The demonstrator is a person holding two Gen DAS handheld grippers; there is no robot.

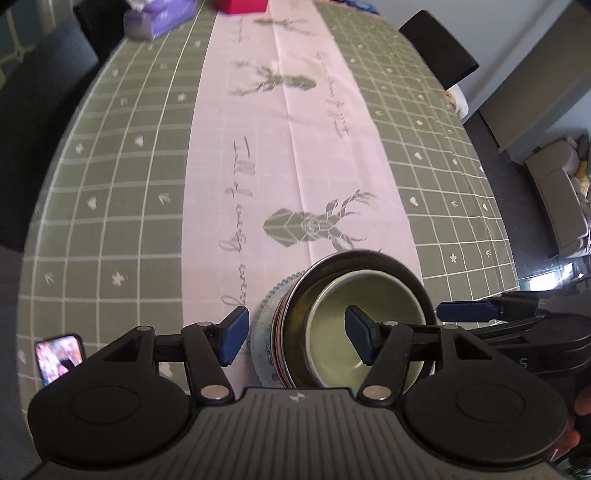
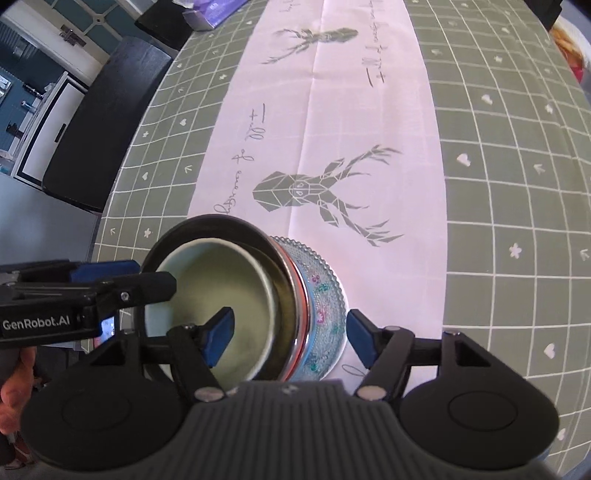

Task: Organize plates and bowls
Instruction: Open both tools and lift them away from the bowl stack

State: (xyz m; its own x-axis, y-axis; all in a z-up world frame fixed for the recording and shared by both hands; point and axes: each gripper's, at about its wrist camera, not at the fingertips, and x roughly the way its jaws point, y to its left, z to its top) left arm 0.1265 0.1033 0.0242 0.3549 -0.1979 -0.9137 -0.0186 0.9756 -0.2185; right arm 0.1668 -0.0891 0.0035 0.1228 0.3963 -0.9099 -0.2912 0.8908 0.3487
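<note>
A stack of dishes stands on the pink table runner (image 1: 295, 147): a pale green bowl (image 1: 369, 314) sits inside a dark metal bowl (image 1: 354, 258), on a beaded blue glass plate (image 1: 264, 325). My left gripper (image 1: 295, 338) is open, its fingers straddling the stack's left side, one pad inside the green bowl. My right gripper (image 2: 288, 339) is open and straddles the stack's right side, the green bowl (image 2: 207, 288), dark bowl (image 2: 221, 225) and glass plate (image 2: 325, 295) between its fingers. Each gripper shows in the other's view.
A green checked tablecloth (image 1: 110, 184) covers the table. A phone (image 1: 59, 354) lies near the left front edge. A purple tissue pack (image 1: 159, 18) and a red box (image 1: 240, 5) stand at the far end. Dark chairs (image 2: 103, 118) flank the table.
</note>
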